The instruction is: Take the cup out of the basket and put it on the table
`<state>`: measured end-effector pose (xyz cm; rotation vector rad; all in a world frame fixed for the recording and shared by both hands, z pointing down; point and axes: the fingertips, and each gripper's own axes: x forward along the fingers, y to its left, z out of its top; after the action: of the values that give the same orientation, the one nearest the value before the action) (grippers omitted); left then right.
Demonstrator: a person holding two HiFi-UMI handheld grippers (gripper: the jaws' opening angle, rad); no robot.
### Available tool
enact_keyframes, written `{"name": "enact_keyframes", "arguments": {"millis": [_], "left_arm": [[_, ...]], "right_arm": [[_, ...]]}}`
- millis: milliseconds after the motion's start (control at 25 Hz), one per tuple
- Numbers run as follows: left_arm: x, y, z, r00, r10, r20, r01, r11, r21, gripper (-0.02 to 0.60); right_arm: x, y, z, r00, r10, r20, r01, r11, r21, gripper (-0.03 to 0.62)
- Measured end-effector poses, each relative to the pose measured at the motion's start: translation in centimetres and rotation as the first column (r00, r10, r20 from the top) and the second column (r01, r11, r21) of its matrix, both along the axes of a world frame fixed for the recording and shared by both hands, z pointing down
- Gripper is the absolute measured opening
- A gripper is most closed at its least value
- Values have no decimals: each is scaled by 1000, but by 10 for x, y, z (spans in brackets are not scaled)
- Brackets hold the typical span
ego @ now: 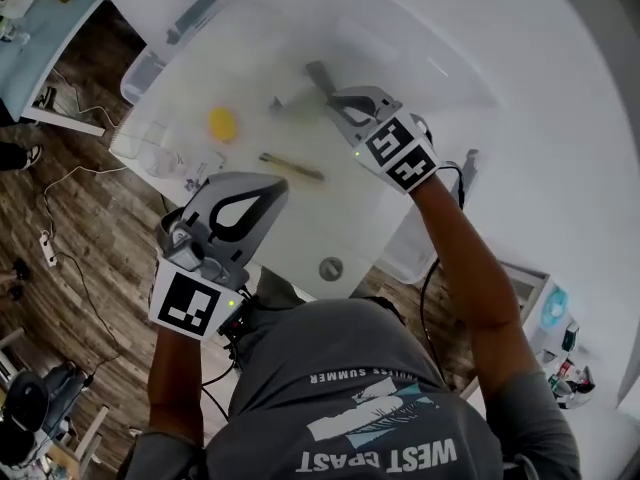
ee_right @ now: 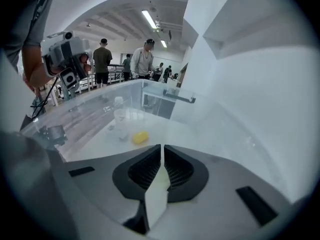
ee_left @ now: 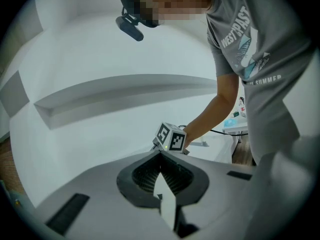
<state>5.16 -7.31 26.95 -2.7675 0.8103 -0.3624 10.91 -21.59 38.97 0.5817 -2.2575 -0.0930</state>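
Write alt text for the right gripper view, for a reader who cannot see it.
The right gripper, jaws shut and empty, points into a clear basket holding a clear cup and a small yellow object. The left gripper shows at upper left; people stand far behind.

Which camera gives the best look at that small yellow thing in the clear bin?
The head view: the yellow thing lies in plain sight from above, nothing overlapping it. The right gripper view catches it side-on, near a clear cup. The left gripper view misses it.
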Motion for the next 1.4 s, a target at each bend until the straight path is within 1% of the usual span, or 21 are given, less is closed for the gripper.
{"name": "enact_keyframes", "arguments": {"millis": [80, 160, 240, 440, 640, 840, 1080, 1280, 1360, 1400], "left_arm": [[-3, -3, 3, 1000, -11, -5, 11, 1000, -8, 9], [-5, -4, 6, 1000, -20, -9, 19, 1000, -15, 9], [-8, -5, 8, 999, -29, -13, 29, 999, -22, 9], [-12, -10, 14, 999, -45, -19, 44, 998, -38, 9], [-14, -11, 18, 998, -53, -27, 52, 997, -50, 9], [-16, -12, 24, 998, -57, -30, 55, 997, -59, 9], [-18, -11, 27, 998, -61, -27, 59, 996, -71, 9], [-20, -11, 29, 997, -66, -28, 64, 995, -76, 9], [-22, -11, 31, 997, -70, -28, 67, 995, -80, 9], [-22, -11, 32, 997, -70, -29, 68, 994, -81, 9]], "right_arm": [[-5, -5, 20, 999, -19, -31, 17, 999, -41, 30], [-8, -7, 41, 997, -39, -65, 33, 996, -84, 63], [-11, -8, 58, 993, -61, -100, 49, 992, -115, 73], [-15, -11, 94, 978, -118, -171, 90, 982, -164, 91], [-12, -11, 129, 956, -162, -244, 111, 972, -208, 115], [-13, -11, 156, 929, -205, -309, 136, 964, -230, 119], [-13, -16, 176, 897, -238, -373, 154, 958, -242, 119], [-13, -25, 183, 874, -244, -421, 168, 963, -210, 118], [-15, -25, 182, 868, -258, -425, 183, 960, -211, 105], [-16, -23, 182, 866, -264, -425, 187, 959, -214, 87]]}}
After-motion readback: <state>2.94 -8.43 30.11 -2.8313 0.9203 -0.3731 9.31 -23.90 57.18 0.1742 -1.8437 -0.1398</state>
